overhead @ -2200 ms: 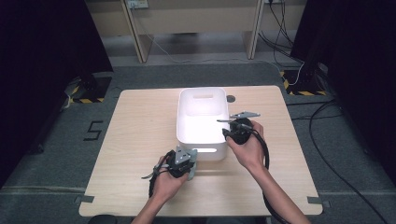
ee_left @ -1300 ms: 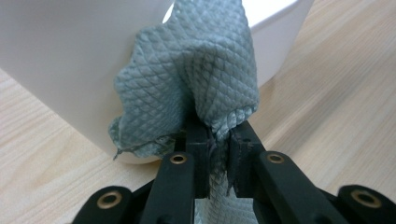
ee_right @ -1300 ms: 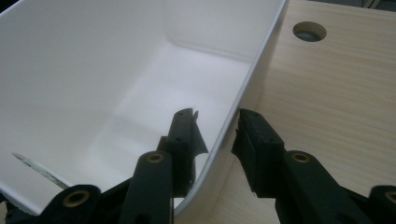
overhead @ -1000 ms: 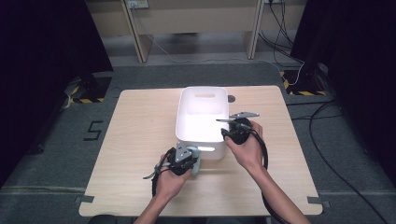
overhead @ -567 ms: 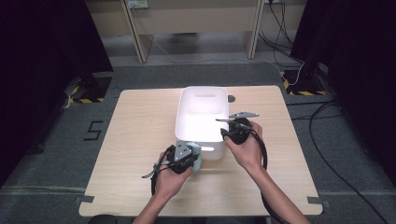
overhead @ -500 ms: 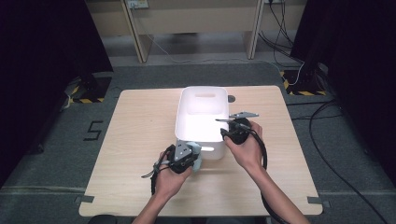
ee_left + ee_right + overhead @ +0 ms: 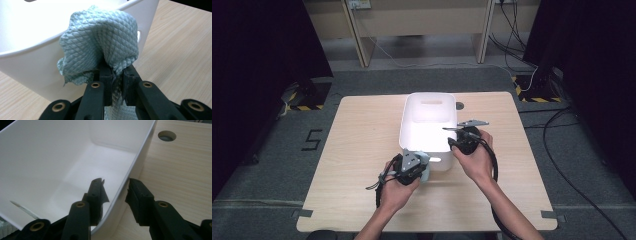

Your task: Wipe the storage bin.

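Note:
A white plastic tub (image 7: 428, 134) stands at the middle of the wooden table (image 7: 362, 145). My left gripper (image 7: 422, 168) is at its near wall, shut on a bunched teal waffle-weave cloth (image 7: 107, 42). In the left gripper view the cloth bulges above the jaws, right in front of the tub's rim (image 7: 30, 53). My right gripper (image 7: 452, 141) sits at the tub's near right corner. In the right gripper view (image 7: 115, 185) one jaw is inside the tub and the other outside, with the side wall (image 7: 125, 185) between them and gaps showing. The tub's inside (image 7: 62, 160) looks bare.
A round cable hole (image 7: 460, 105) lies in the tabletop just right of the tub's far end. Bare wood stretches left and right of the tub. Cables trail from both grippers toward the person. Dark floor and desk legs lie beyond the table.
The left gripper with the cloth has edged a little toward the tub's near wall. The right gripper has stayed on the tub's right rim.

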`<state>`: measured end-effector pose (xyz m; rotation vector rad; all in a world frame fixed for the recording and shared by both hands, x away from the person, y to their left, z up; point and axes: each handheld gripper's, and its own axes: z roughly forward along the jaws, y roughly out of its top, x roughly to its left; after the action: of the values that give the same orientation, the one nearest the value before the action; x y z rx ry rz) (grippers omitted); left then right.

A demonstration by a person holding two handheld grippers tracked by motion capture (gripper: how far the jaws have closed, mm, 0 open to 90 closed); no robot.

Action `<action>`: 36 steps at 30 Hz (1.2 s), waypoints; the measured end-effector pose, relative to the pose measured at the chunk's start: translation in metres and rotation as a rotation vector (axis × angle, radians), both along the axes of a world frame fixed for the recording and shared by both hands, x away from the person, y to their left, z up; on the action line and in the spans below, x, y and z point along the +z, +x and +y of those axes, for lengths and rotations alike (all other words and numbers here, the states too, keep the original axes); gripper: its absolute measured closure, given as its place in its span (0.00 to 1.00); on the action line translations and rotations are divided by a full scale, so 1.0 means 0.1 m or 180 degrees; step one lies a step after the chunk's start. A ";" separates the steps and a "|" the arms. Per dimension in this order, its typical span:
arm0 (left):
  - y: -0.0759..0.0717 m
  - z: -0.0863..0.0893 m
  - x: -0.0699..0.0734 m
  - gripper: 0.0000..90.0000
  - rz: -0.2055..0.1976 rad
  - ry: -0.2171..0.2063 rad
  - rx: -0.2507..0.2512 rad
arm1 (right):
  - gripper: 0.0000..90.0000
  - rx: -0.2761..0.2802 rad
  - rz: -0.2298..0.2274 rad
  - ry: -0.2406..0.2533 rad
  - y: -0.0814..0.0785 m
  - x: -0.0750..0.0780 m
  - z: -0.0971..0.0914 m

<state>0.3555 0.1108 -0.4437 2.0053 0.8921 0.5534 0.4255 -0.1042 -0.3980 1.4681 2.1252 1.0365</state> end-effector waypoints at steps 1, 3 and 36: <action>0.00 -0.01 0.00 0.90 0.0003 0.0006 -0.0001 | 0.72 0.0000 -0.0003 -0.0004 0.00 0.00 0.00; 0.00 -0.01 0.01 0.90 0.0005 0.0031 -0.0014 | 0.72 0.0000 0.0000 -0.0002 0.00 0.00 0.00; 0.03 -0.11 -0.12 0.90 0.0074 0.0158 -0.0043 | 0.72 -0.0008 0.0007 0.0009 0.00 0.00 0.00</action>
<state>0.3584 0.0995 -0.4562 2.0649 0.8861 0.5506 0.4251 -0.1039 -0.3980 1.4735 2.1237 1.0377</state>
